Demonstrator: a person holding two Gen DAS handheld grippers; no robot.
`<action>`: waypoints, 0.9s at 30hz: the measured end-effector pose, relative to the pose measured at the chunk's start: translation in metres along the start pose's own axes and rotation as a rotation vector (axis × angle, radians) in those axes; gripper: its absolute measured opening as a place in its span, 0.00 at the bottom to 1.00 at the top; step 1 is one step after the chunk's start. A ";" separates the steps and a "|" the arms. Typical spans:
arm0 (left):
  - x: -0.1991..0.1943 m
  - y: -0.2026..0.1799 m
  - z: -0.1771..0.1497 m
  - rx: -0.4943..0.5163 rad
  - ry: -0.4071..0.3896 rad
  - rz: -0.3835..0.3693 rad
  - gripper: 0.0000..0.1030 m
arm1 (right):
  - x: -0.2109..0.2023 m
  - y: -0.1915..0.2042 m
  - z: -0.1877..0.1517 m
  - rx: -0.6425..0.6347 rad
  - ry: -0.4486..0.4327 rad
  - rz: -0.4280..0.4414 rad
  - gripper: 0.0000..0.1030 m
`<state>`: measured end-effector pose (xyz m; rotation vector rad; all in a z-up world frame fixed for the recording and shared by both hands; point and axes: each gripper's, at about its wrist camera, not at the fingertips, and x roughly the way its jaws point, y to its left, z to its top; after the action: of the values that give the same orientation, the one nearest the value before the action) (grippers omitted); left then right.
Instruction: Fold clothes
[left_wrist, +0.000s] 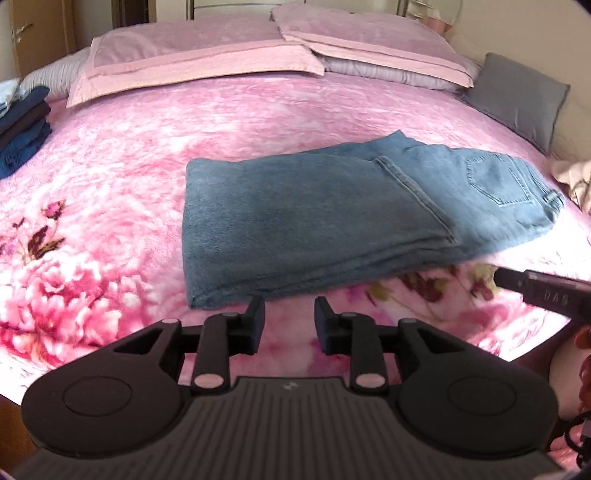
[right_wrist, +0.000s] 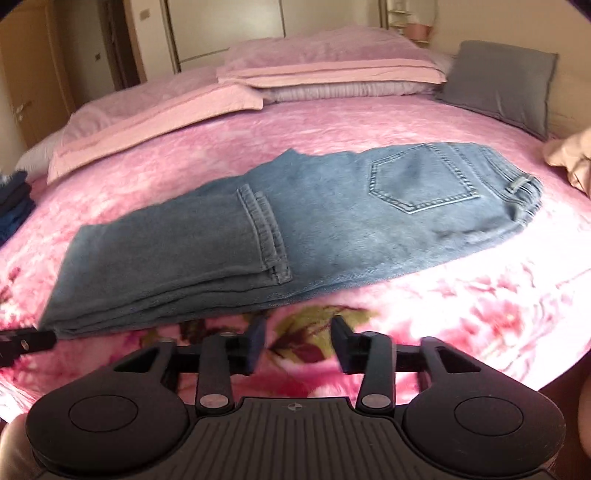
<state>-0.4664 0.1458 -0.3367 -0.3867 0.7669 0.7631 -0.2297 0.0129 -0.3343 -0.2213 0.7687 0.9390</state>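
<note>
One folded jeans (left_wrist: 332, 218) — two tools, both empty.

The jeans (left_wrist: 332, 214) are showing faded blue denim with paler stitching. The bedspread (left_wrist: 184, 122) is glowing mottled pink, carrying darker pink flowers. The pillows (left_wrist: 192, 55) are looking pale pink, the cushion (left_wrist: 517, 96) grey, the folded stack (left_wrist: 22, 129) dark blue.

Both wrist cameras look down the bed (left_wrist: 258, 110) from its foot, sharing the jeans (right_wrist: 295, 221)
</note>
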 end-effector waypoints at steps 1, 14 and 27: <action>-0.005 -0.003 -0.002 0.006 -0.010 0.002 0.26 | -0.007 -0.001 -0.001 0.004 -0.012 0.003 0.50; -0.041 -0.025 -0.001 0.066 -0.082 -0.012 0.28 | -0.044 -0.013 -0.003 0.047 -0.069 0.055 0.50; 0.051 -0.037 0.042 0.100 -0.067 -0.112 0.26 | 0.004 -0.124 0.009 0.304 -0.088 -0.007 0.50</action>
<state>-0.3943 0.1690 -0.3447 -0.3101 0.7116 0.6271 -0.1253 -0.0535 -0.3485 0.0823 0.8177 0.8079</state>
